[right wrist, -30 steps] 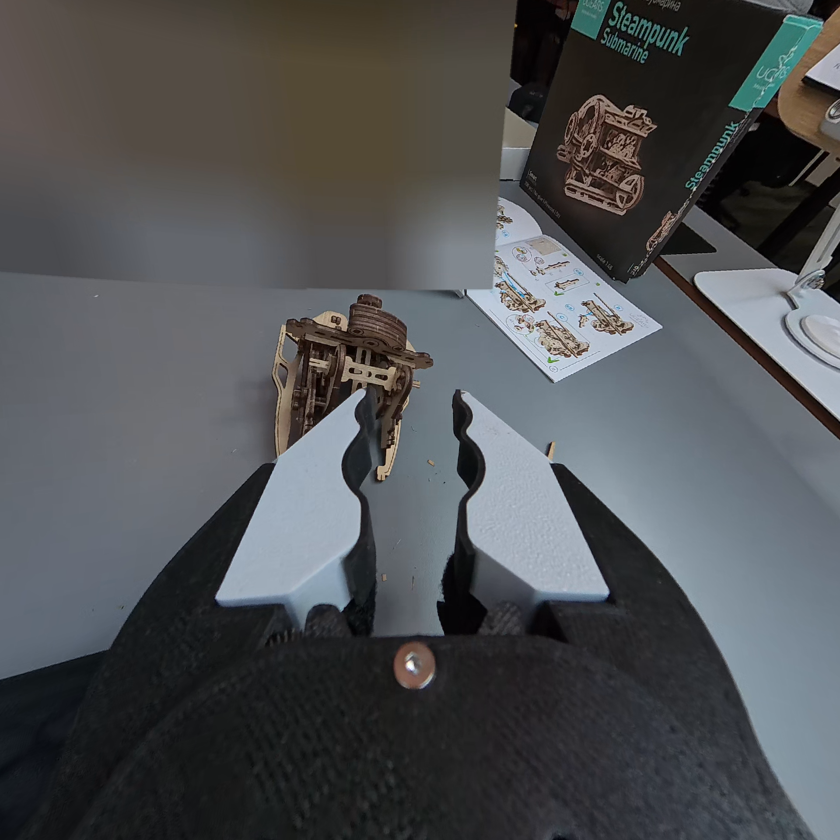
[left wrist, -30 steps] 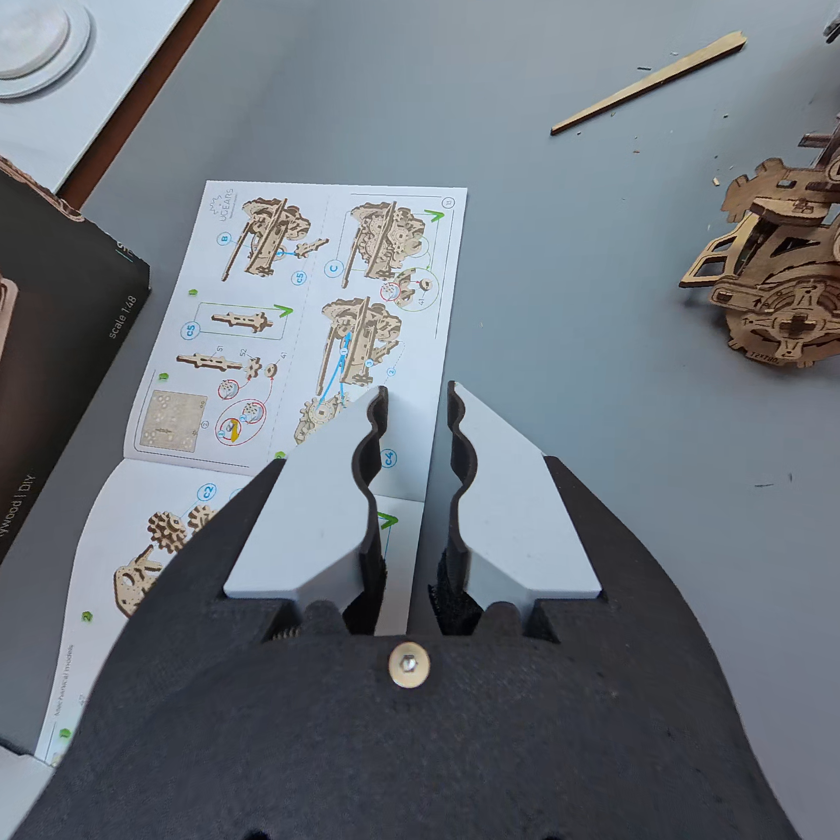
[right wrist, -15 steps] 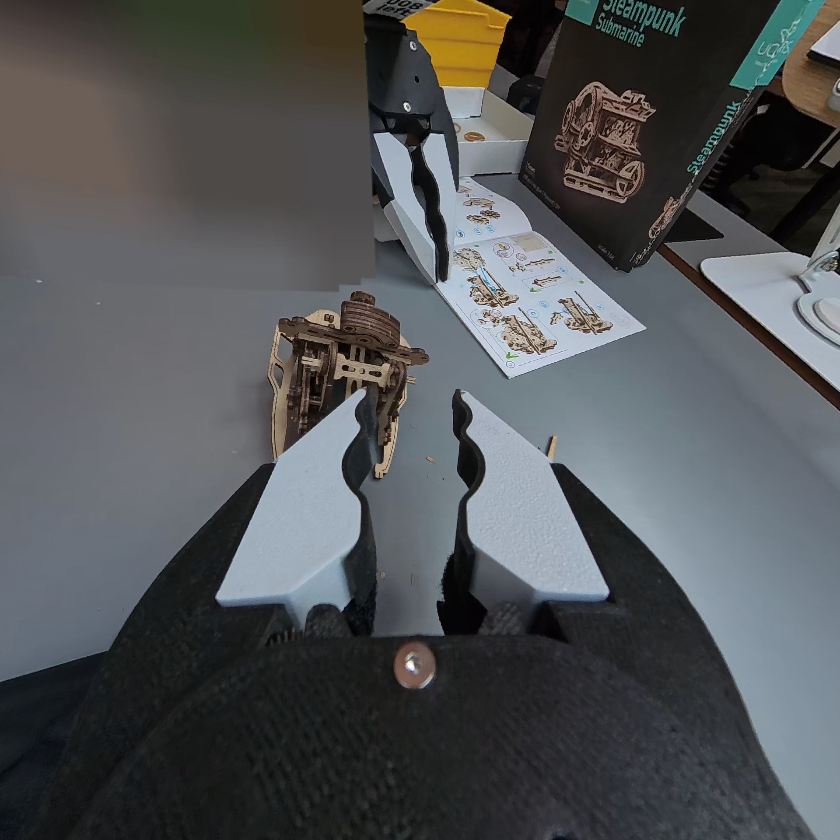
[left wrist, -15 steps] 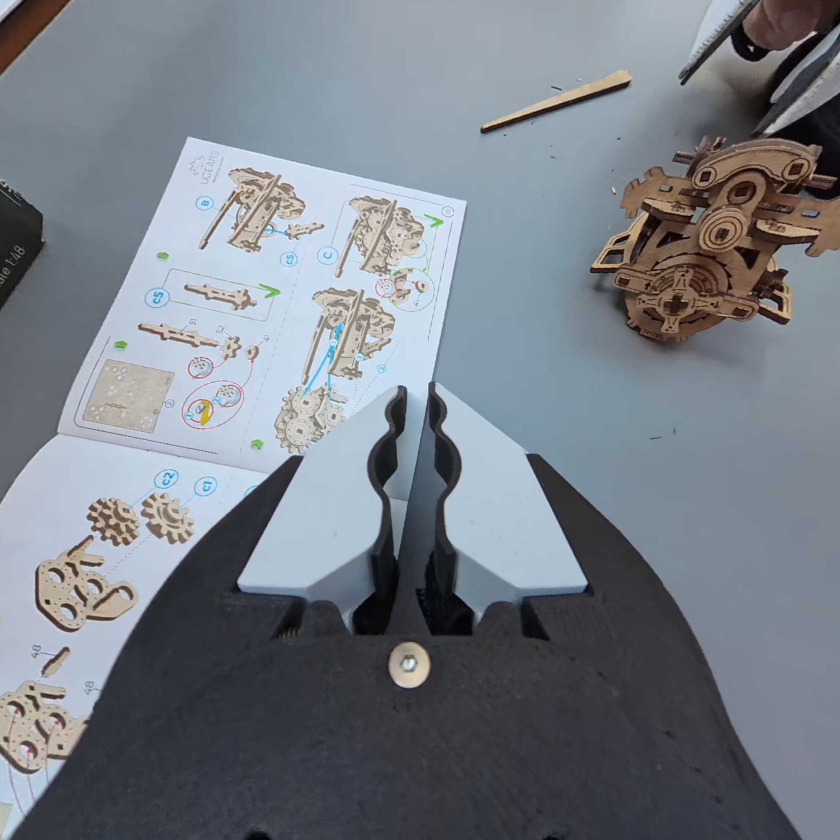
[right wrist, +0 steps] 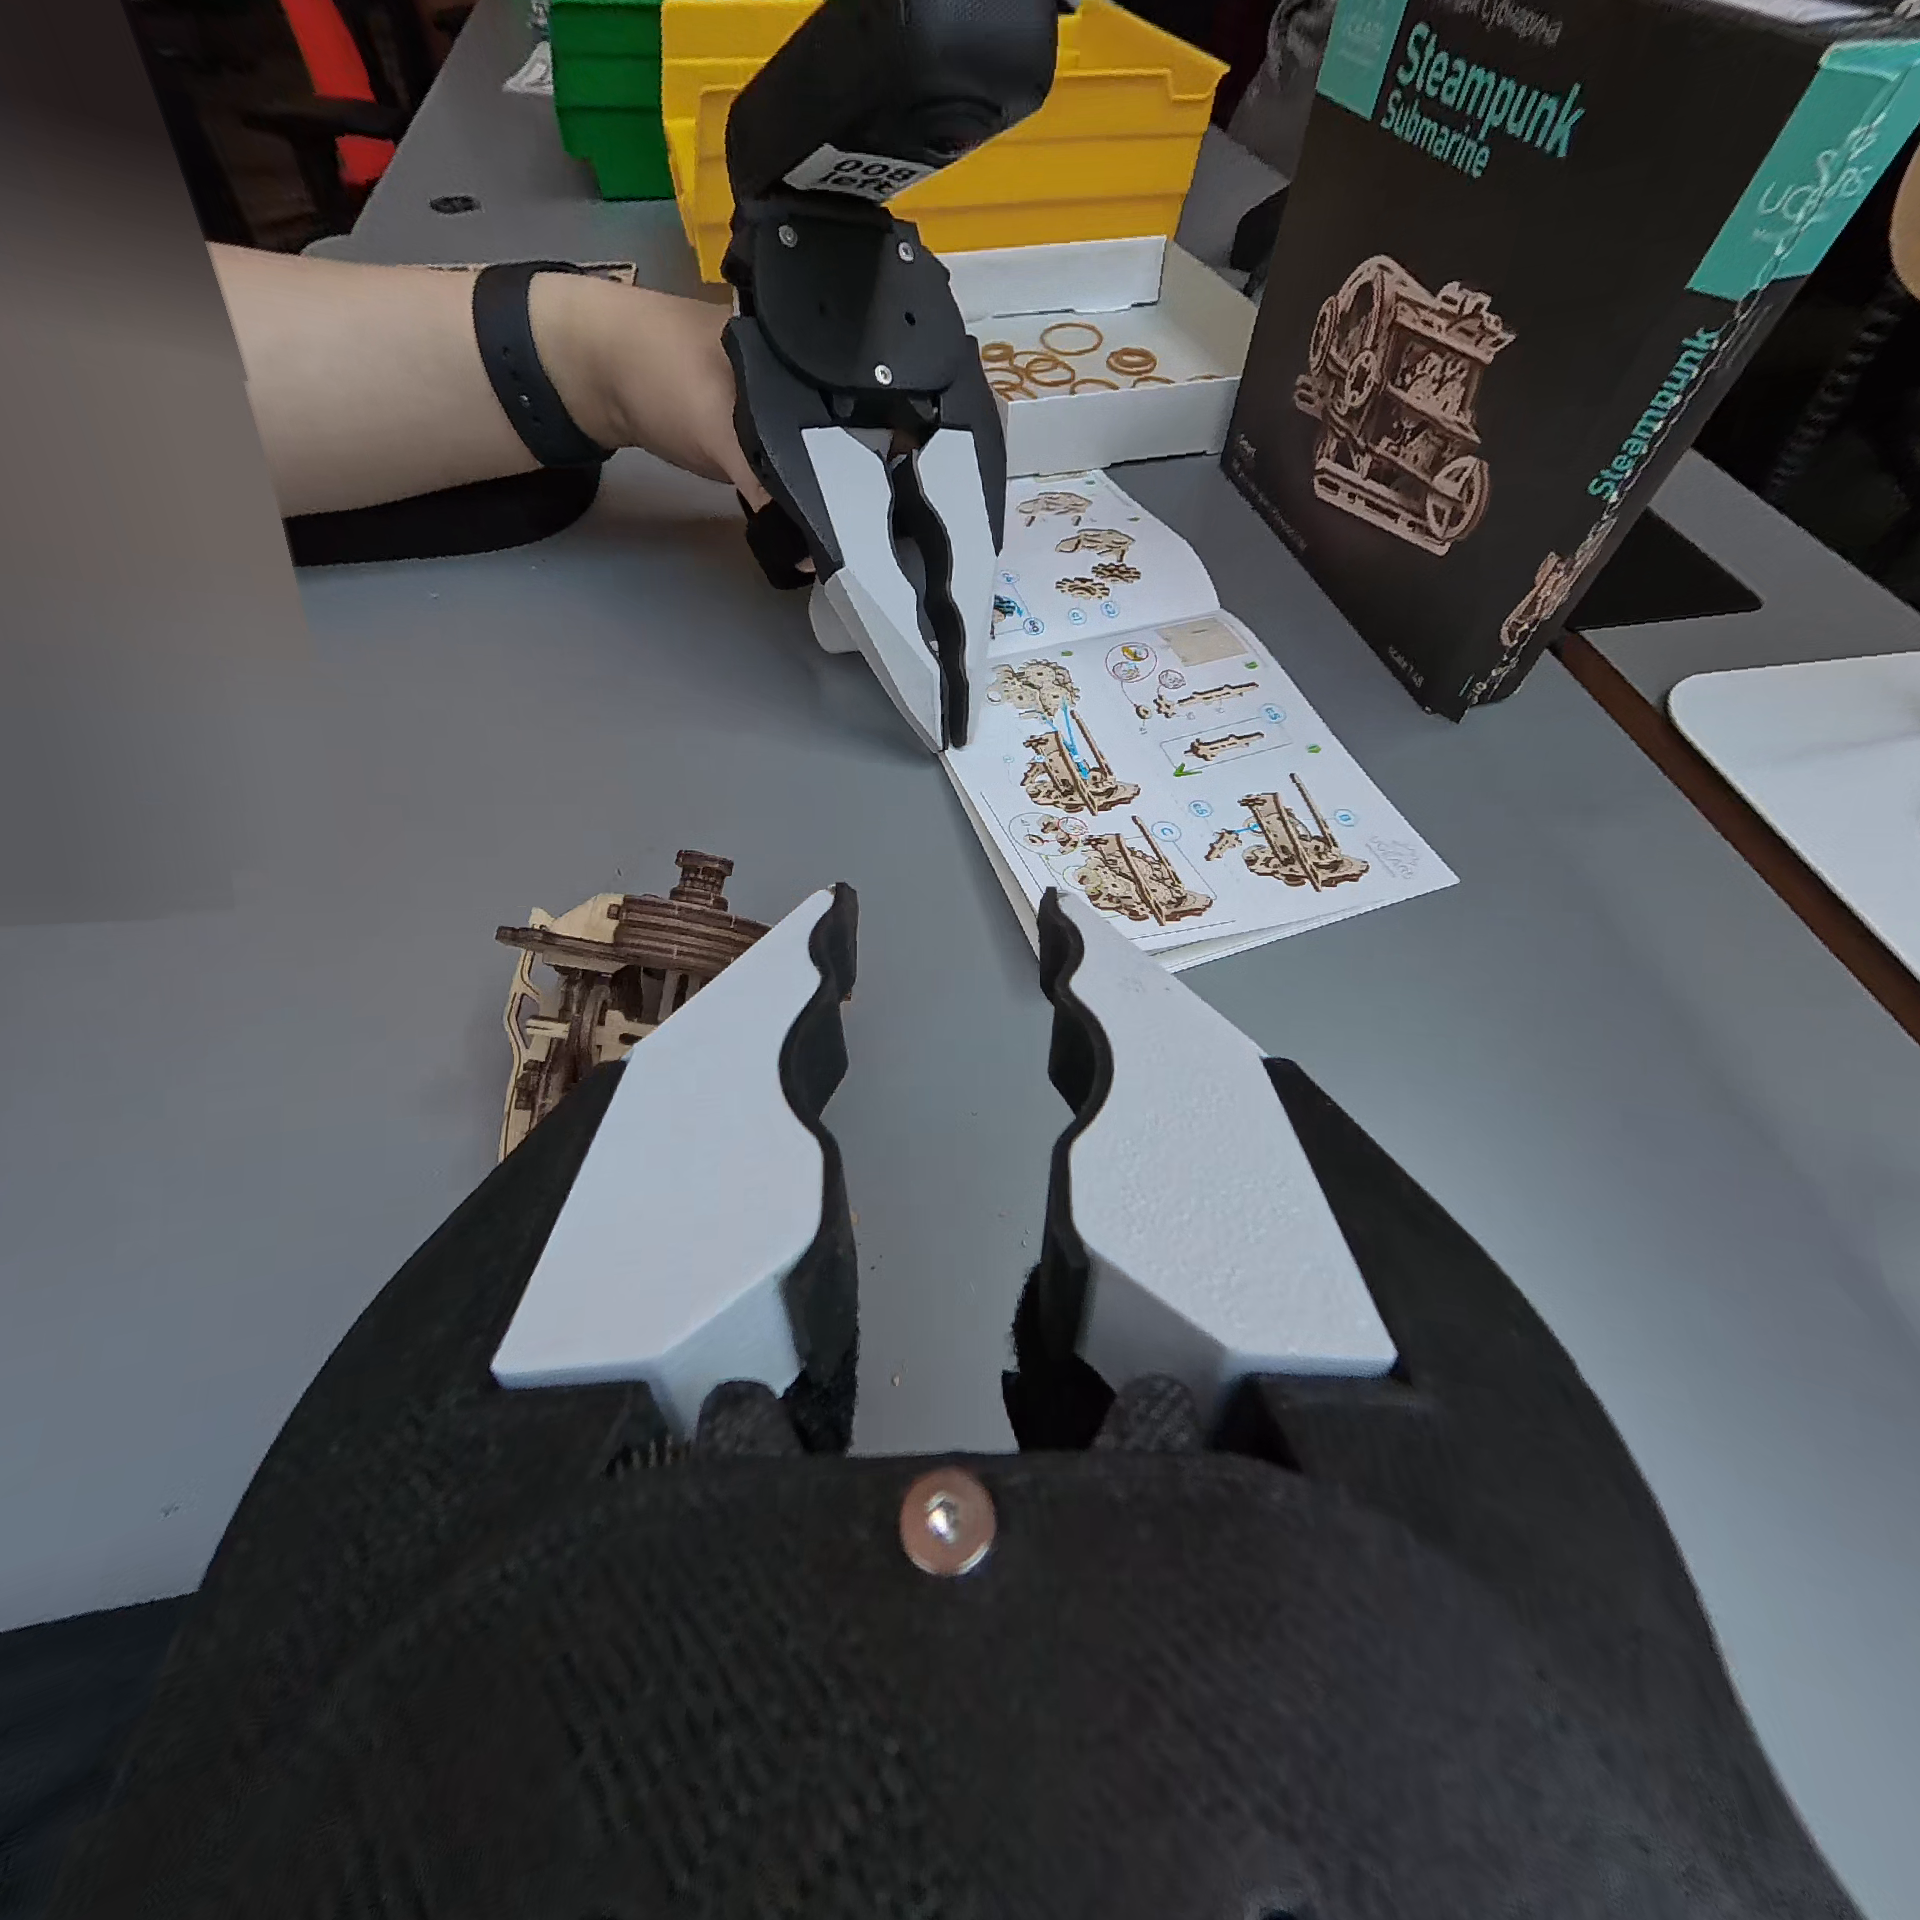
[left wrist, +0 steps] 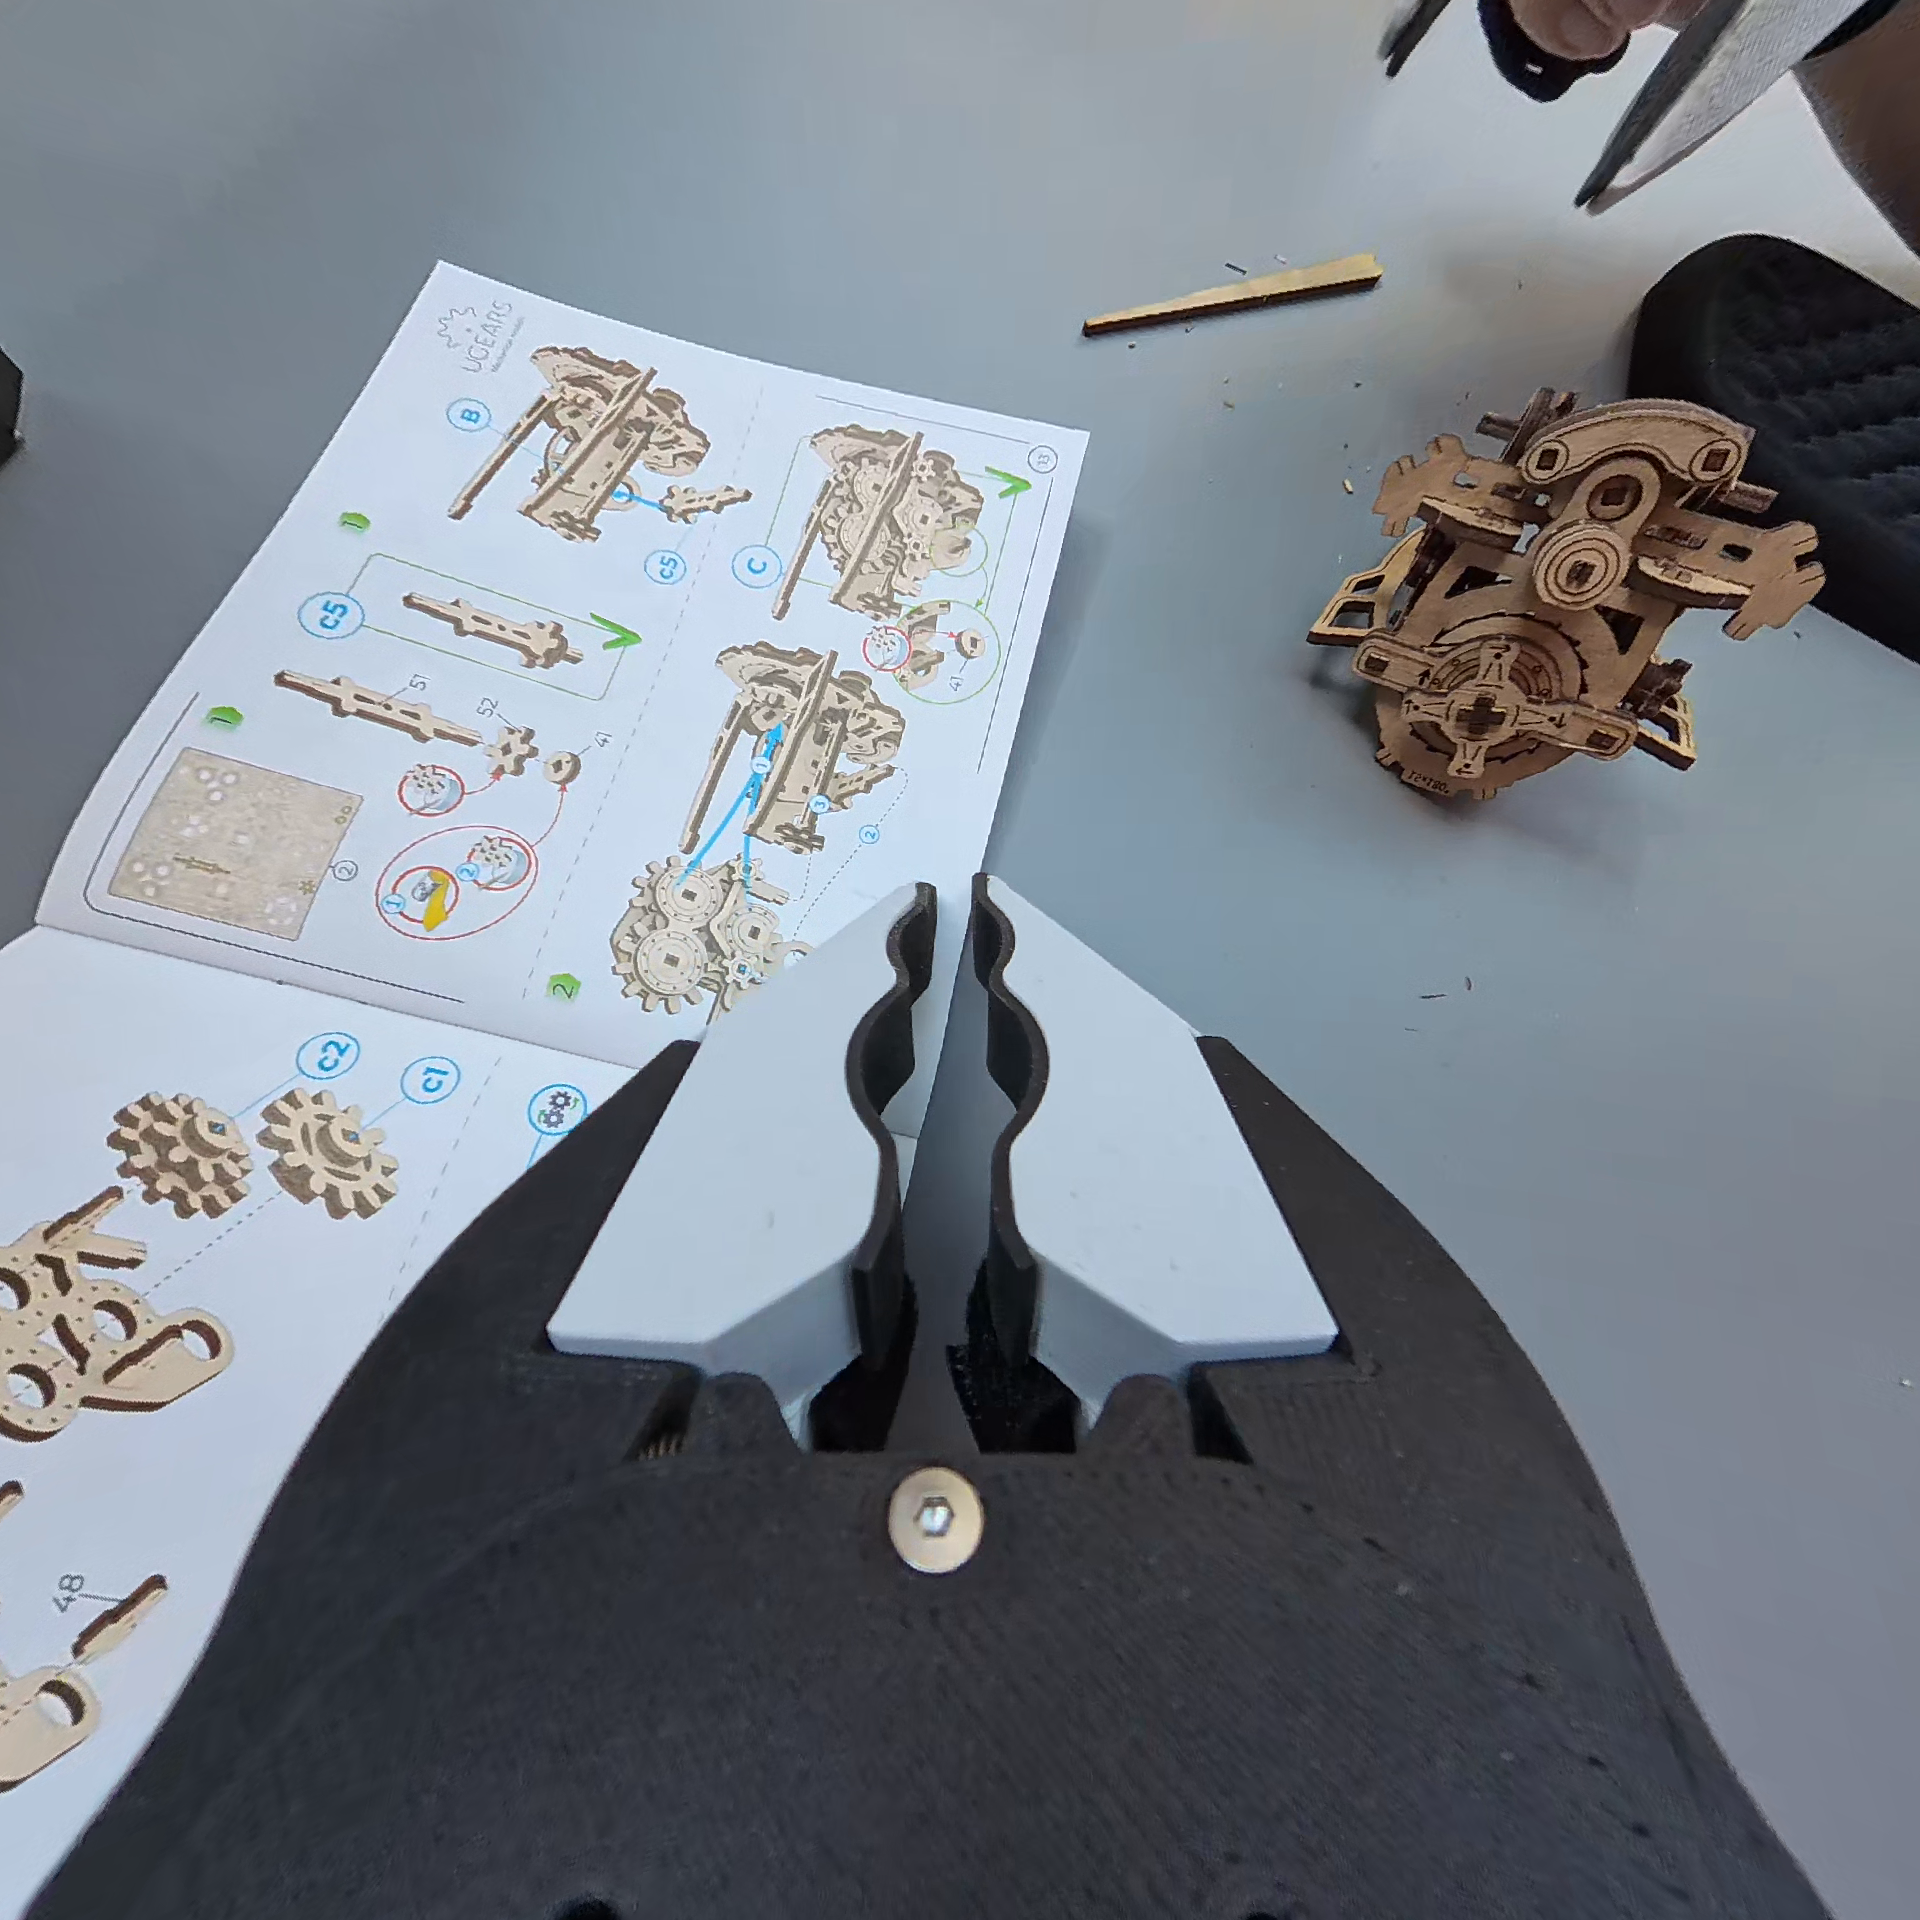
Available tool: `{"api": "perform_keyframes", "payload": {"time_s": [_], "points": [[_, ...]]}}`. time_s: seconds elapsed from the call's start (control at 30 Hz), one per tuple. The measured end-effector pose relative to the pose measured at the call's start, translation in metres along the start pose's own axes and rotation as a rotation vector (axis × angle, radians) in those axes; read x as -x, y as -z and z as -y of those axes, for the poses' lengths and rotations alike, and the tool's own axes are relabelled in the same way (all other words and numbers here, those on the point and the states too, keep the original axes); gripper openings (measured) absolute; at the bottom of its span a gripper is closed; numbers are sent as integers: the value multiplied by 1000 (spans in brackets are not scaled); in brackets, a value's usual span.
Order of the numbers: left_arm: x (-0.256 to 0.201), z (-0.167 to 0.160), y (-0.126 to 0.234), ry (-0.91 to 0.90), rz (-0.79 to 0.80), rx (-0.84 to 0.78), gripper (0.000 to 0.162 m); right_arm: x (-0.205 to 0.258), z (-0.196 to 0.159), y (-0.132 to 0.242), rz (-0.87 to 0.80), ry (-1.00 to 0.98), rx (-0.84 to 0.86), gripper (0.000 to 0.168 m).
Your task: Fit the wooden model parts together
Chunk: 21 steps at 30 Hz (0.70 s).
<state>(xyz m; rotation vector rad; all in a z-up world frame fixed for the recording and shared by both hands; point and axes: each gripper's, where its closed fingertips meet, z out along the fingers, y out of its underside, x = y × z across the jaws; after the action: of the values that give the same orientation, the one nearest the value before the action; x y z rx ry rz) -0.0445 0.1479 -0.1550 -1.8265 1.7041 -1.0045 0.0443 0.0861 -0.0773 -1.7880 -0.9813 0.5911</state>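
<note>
The partly built wooden model (left wrist: 1538, 613) stands on the grey tabletop (left wrist: 1351, 1195), gripped by nothing; a loose wooden strip (left wrist: 1236, 296) lies beyond it, so fitting appears unfinished. The left hand-held gripper (left wrist: 954, 899), nearly closed and empty, hovers over the instruction booklet (left wrist: 582, 644). The right hand-held gripper (right wrist: 945, 909) is apart and empty beside the model. Bare tabletop lies between them; the tabletop's right edge is well apart.

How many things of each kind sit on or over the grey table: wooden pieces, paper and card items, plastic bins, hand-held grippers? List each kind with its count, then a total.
Wooden pieces: 2 – wooden model, loose wooden strip
Paper and card: 3 – instruction booklet, kit box, white tray
Plastic bins: 2 – yellow bin, green bin
Hand-held grippers: 2 – left hand-held gripper, right hand-held gripper
Total: 9
</note>
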Motion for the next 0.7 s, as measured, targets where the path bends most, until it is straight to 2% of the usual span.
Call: {"api": "perform_keyframes", "payload": {"time_s": [0.1,0.27,0.37,0.57,0.63,0.7], "points": [[0,0,0,4,-4,-5,5,-9,-11,-21,40,40,74,37],[0,0,0,14,-15,-12,5,-40,-31,-35,-45,274,182,39],[0,0,0,15,-21,-12,5,-44,-40,-44,-47,419,232,39],[0,0,1,5,-18,-12,4,-41,-37,-59,-69,583,232,35],[0,-1,1,4,-18,-13,4,-42,-41,-61,-78,619,254,28],[0,-1,1,6,-19,-14,4,-42,-40,-62,-97,660,241,9]]}}
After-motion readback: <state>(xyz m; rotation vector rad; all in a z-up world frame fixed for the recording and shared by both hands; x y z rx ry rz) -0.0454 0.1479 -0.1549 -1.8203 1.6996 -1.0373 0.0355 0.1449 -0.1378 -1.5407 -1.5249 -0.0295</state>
